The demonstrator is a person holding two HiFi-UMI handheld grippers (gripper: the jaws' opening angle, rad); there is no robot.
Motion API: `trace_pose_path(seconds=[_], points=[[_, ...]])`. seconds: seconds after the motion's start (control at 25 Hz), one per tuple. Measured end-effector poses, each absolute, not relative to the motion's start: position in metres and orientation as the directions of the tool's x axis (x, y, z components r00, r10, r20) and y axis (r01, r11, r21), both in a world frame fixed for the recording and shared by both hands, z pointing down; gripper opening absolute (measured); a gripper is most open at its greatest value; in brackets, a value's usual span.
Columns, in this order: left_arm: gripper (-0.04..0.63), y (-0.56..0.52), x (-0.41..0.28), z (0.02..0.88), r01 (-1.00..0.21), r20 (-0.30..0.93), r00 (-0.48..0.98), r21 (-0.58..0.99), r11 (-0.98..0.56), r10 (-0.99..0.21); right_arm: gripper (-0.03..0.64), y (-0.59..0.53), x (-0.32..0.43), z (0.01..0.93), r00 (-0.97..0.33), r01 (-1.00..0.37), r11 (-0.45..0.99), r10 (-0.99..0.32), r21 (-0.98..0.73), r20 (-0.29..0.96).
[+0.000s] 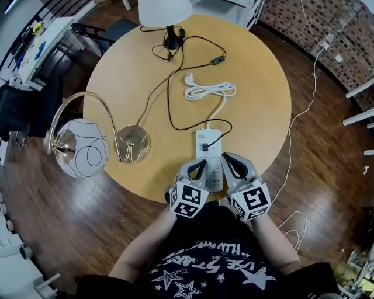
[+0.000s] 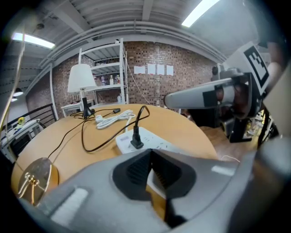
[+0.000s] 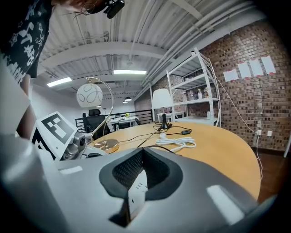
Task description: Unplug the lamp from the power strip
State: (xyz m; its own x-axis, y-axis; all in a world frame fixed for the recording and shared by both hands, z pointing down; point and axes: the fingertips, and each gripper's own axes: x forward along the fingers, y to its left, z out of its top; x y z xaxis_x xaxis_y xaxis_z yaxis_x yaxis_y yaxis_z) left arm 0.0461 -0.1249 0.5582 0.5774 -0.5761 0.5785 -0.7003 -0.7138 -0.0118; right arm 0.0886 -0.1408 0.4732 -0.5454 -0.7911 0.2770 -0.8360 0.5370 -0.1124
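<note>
A white power strip (image 1: 211,153) lies on the round wooden table (image 1: 257,111) near its front edge. One black plug (image 1: 204,146) sits in it, and its black cord (image 1: 170,111) loops away across the table. Both grippers hover over the strip's near end. My left gripper (image 1: 200,163) is shut and empty, just behind the plug (image 2: 136,142) in the left gripper view. My right gripper (image 1: 226,157) is shut and empty beside it, above the strip (image 3: 135,193). A white-shaded lamp (image 1: 166,14) stands at the far edge. A gold arc lamp (image 1: 133,142) with a globe shade (image 1: 83,147) stands at the left.
A coiled white cable (image 1: 209,90) lies in the middle of the table beyond the strip. An inline switch (image 1: 219,60) sits on a black cord further back. A white wire (image 1: 304,111) trails over the wooden floor at the right. A desk and a chair (image 1: 105,29) stand at the back left.
</note>
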Motion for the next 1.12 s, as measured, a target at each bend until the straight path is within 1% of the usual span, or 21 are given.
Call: trace_pose_path(seconds=[0.16,0.36,0.44,0.56,0.64,0.68,0.72,0.76,1.12], points=[[0.005,-0.122,0.048,0.567,-0.680,0.614,0.572,-0.015,-0.733,-0.544,0.009,-0.142,0.086,0.481,-0.549,-0.833,0.540,-0.780,-0.119,0.299],[0.005,-0.121,0.049,0.570,-0.665,0.618,0.572,-0.035,-0.746,-0.539,0.009,-0.145,0.082,0.487,-0.569,-0.817,0.565,-0.758,-0.116,0.318],[0.005,-0.121,0.049,0.569,-0.672,0.616,0.572,-0.026,-0.740,-0.541,0.009,-0.146,0.078,0.493,-0.585,-0.804,0.581,-0.735,-0.127,0.341],[0.005,-0.121,0.048,0.569,-0.694,0.608,0.575,0.008,-0.720,-0.547,0.009,-0.149,0.071,0.506,-0.617,-0.779,0.598,-0.682,-0.186,0.392],[0.005,-0.121,0.048,0.569,-0.691,0.610,0.574,0.003,-0.723,-0.546,0.009,-0.152,0.067,0.513,-0.629,-0.767,0.611,-0.658,-0.194,0.415],[0.005,-0.121,0.048,0.570,-0.688,0.611,0.576,0.003,-0.725,-0.544,0.023,-0.153,0.064,0.516,-0.635,-0.760,0.622,-0.646,-0.191,0.424],[0.005,-0.121,0.048,0.570,-0.688,0.609,0.579,0.008,-0.725,-0.542,0.086,-0.154,0.062,0.519,-0.642,-0.751,0.632,-0.632,-0.190,0.435],[0.005,-0.121,0.048,0.570,-0.689,0.607,0.582,0.016,-0.724,-0.541,0.116,-0.155,0.059,0.523,-0.648,-0.743,0.642,-0.617,-0.191,0.447],[0.005,-0.121,0.049,0.569,-0.684,0.604,0.590,0.020,-0.729,-0.536,0.126,-0.172,0.036,0.548,-0.632,-0.711,0.695,-0.561,-0.110,0.534]])
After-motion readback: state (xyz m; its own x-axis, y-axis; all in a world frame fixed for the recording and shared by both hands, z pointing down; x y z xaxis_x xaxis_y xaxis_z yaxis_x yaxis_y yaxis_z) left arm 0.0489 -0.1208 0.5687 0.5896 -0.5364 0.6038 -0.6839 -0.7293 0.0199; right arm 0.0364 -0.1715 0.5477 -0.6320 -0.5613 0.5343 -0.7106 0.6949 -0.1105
